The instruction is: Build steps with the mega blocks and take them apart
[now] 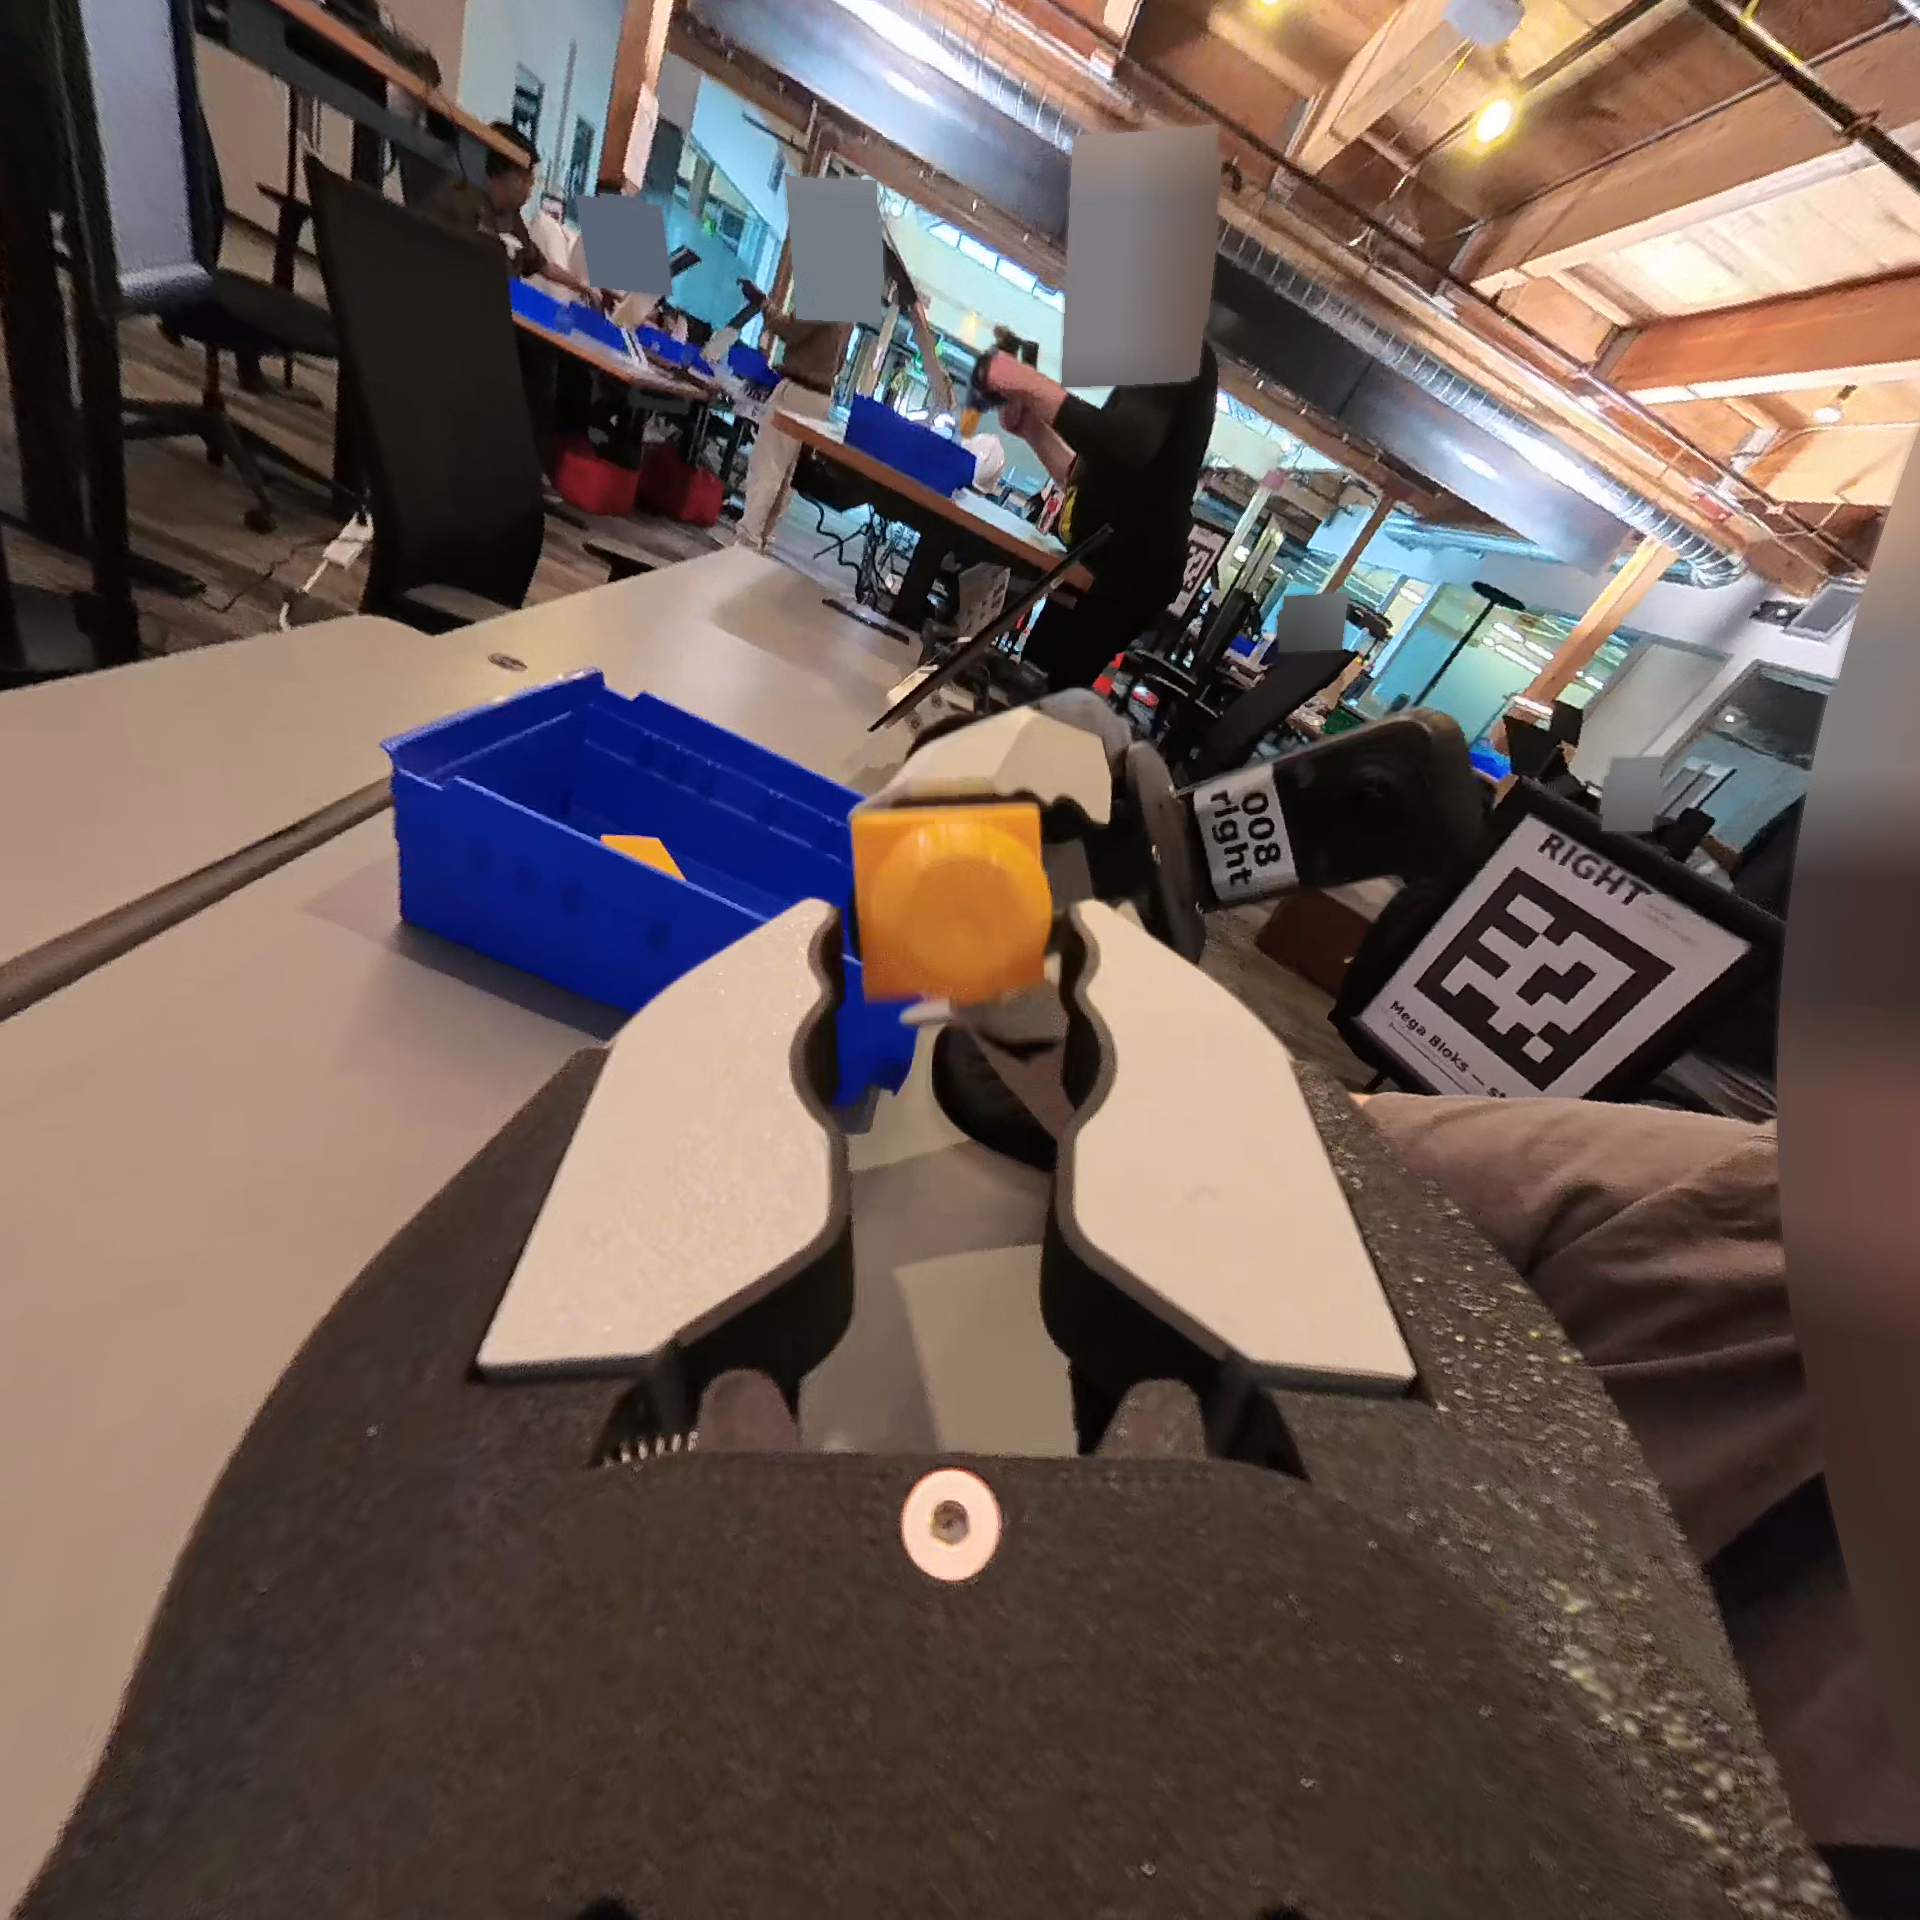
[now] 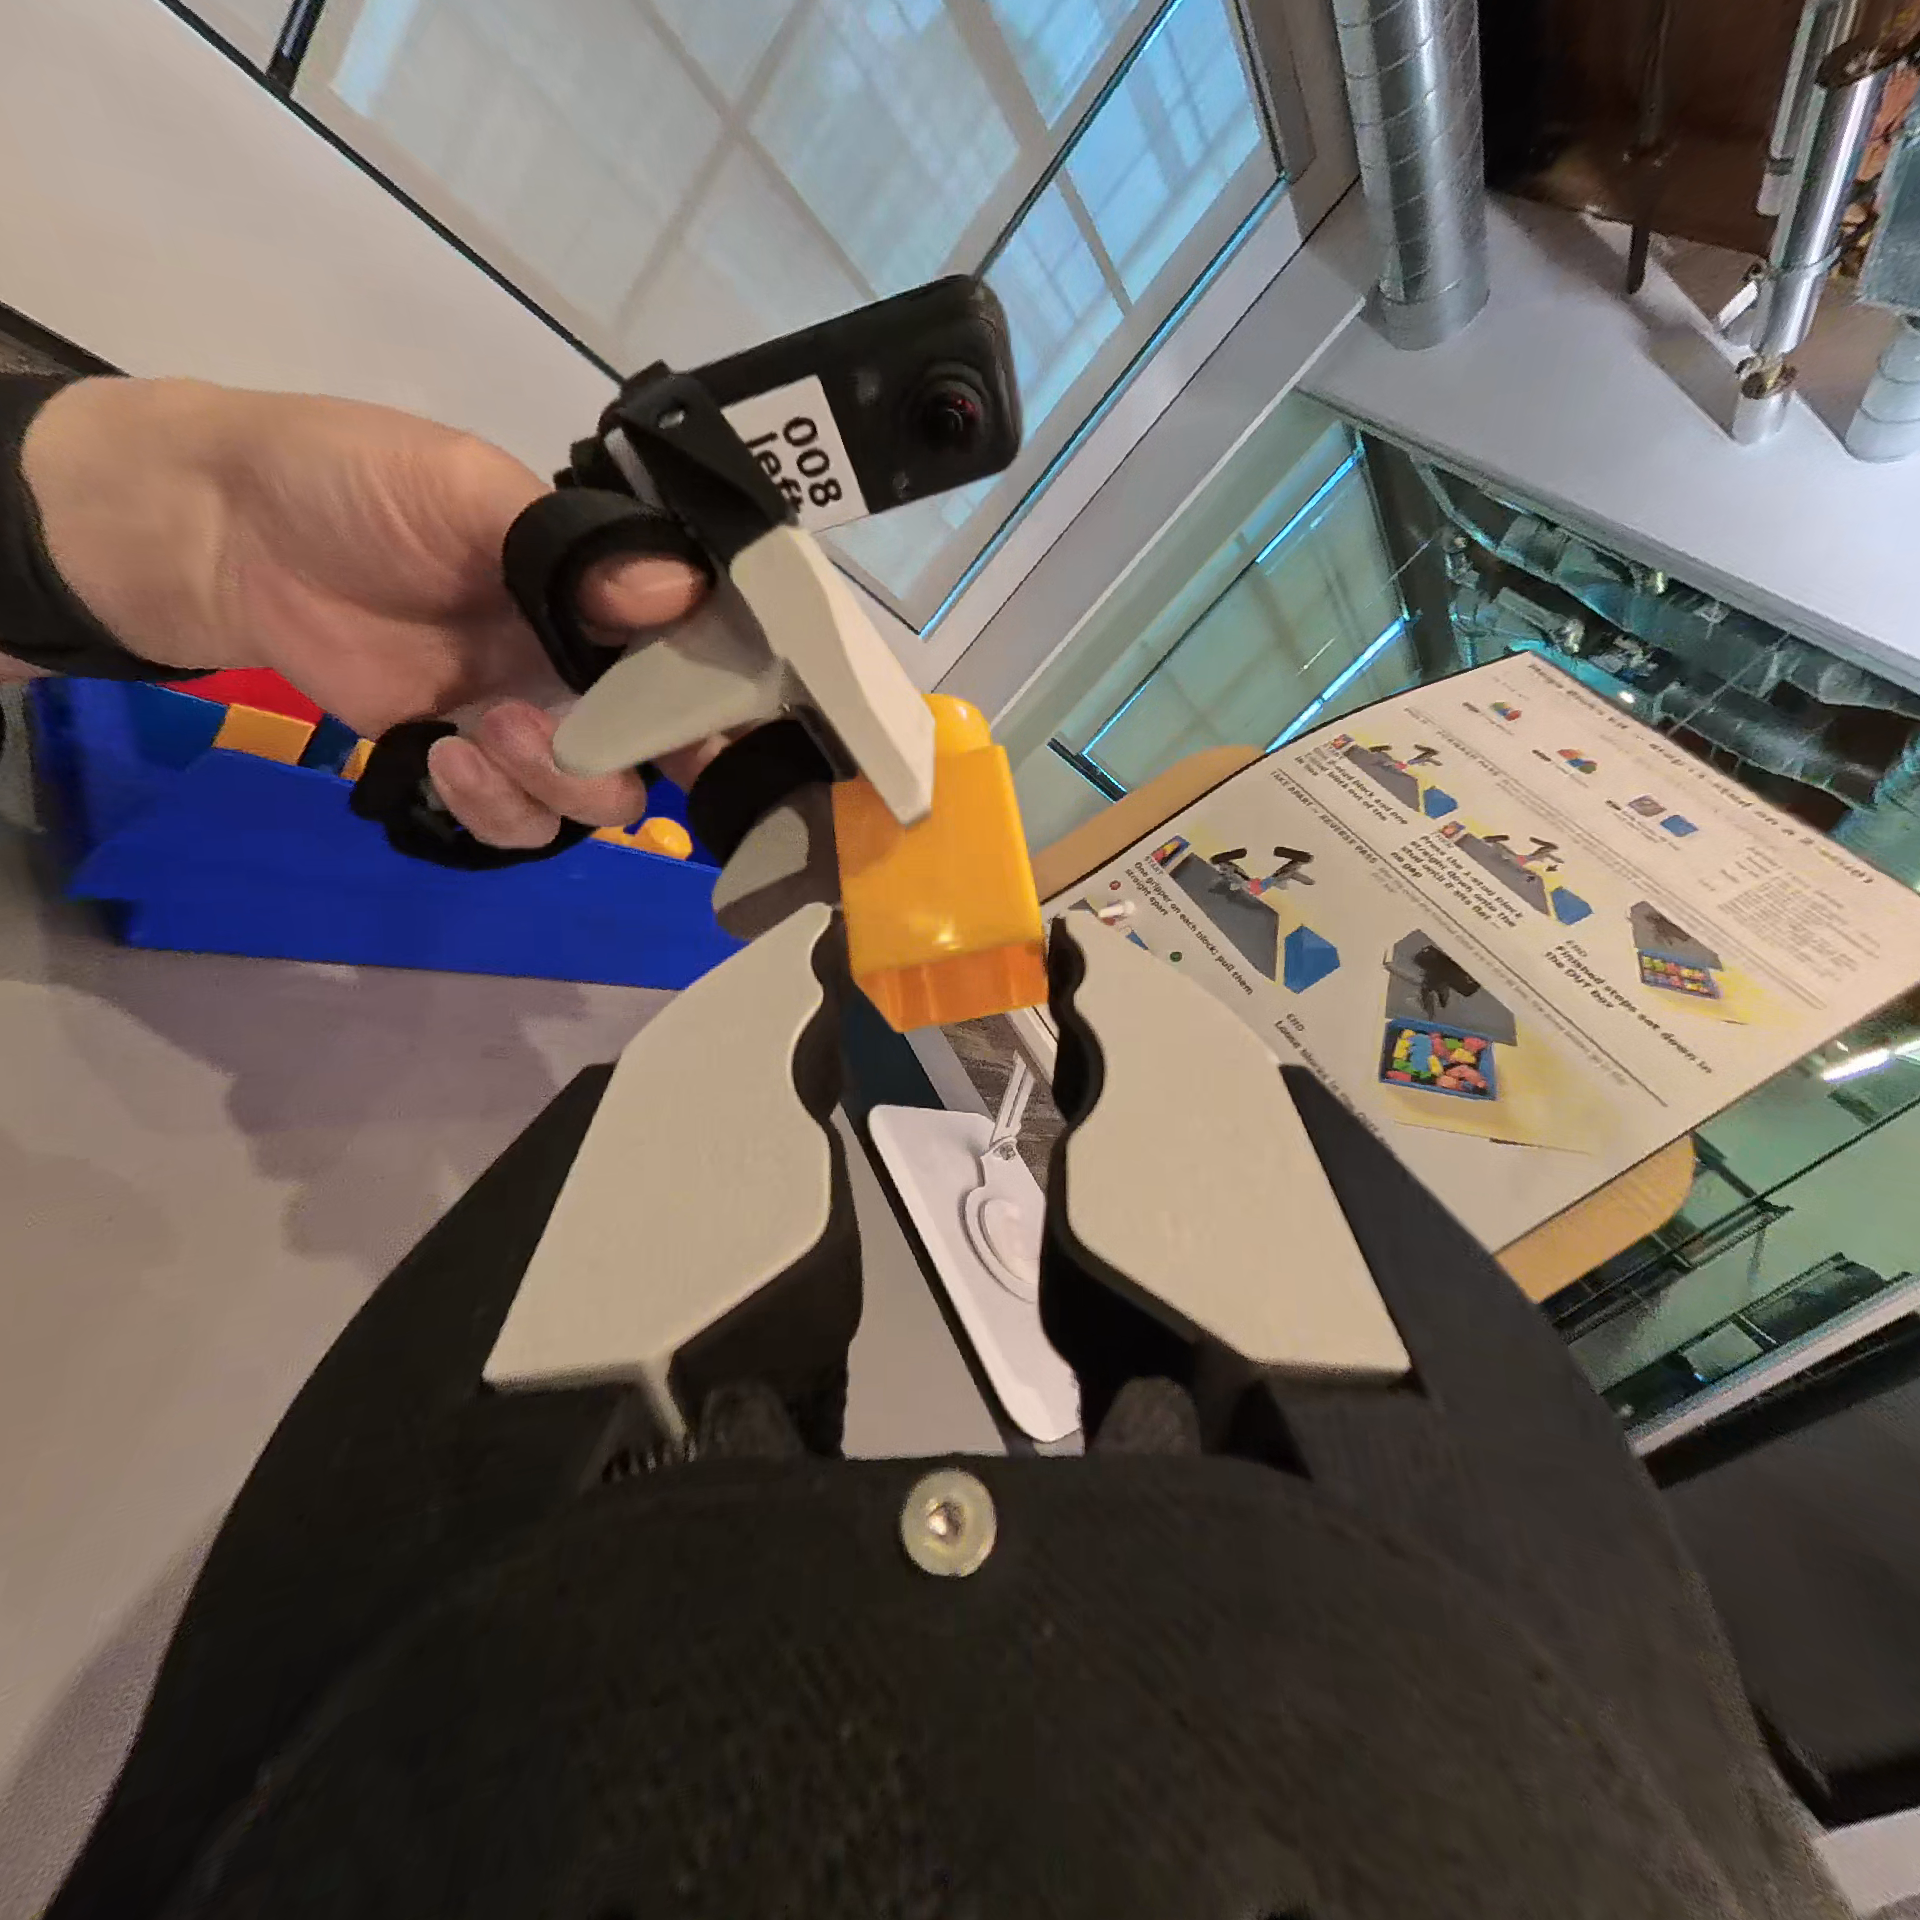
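The grey table (image 1: 208, 1039) carries a blue bin (image 1: 582, 862), and above its near edge both tools meet on one orange block (image 2: 935, 883). The left gripper (image 1: 951, 935) is closed on the block's studded end, the right gripper (image 2: 940, 940) is closed on its base. I judge this the pulling-apart step; it goes well if each tool pulls straight along the block's axis, without twisting. Whether it is one block or two joined, I cannot tell surely.

Only the right wrist view shows the hand (image 2: 312, 561) holding the left tool, the instruction sheet (image 2: 1507, 914) and the coloured blocks in a bin; only the left wrist view shows the marker card (image 1: 1538, 966) and the people behind
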`<state>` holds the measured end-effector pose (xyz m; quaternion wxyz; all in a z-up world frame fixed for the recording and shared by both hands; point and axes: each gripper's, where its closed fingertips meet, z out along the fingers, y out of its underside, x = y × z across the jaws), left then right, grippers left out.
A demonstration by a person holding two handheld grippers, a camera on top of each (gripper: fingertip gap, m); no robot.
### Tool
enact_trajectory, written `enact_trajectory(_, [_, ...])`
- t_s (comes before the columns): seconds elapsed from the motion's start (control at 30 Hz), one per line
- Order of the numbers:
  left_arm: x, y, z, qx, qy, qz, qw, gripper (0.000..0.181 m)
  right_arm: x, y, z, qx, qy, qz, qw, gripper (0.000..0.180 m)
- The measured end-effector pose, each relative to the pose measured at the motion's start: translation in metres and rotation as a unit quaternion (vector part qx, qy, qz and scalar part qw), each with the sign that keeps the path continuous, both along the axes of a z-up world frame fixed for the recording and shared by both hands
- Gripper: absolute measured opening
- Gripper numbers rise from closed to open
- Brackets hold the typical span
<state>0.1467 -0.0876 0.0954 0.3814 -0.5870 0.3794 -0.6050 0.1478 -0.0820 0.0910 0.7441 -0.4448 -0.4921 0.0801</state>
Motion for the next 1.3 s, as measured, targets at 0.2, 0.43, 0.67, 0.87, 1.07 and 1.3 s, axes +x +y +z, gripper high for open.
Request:
enact_trajectory(0.2, [-0.062, 0.016, 0.02, 0.045, 0.076, 0.085, 0.992, 0.044, 0.125, 0.048, 0.015, -0.158, -0.046, -0.153, 0.974, 0.037])
enact_trajectory(0.43, [-0.195, 0.062, 0.005, 0.094, 0.281, 0.359, 0.885, 0.045, 0.352, 0.088, -0.14, -0.508, -0.059, -0.467, 0.722, 0.037])
enact_trajectory(0.67, [-0.268, 0.062, -0.036, 0.006, 0.387, 0.395, 0.834, 0.041, 0.375, 0.05, -0.225, -0.676, -0.108, -0.485, 0.544, 0.039])
enact_trajectory(0.87, [-0.28, 0.063, -0.079, -0.002, 0.478, 0.326, 0.816, 0.038, 0.369, 0.06, -0.208, -0.655, -0.084, -0.491, 0.568, 0.05])
enact_trajectory(1.07, [-0.26, 0.054, -0.13, 0.041, 0.541, 0.166, 0.823, 0.043, 0.352, 0.069, -0.176, -0.617, -0.056, -0.474, 0.626, 0.053])
enact_trajectory(1.3, [-0.261, 0.056, -0.159, 0.067, 0.586, 0.118, 0.798, 0.044, 0.347, 0.069, -0.187, -0.627, -0.085, -0.47, 0.616, 0.053])
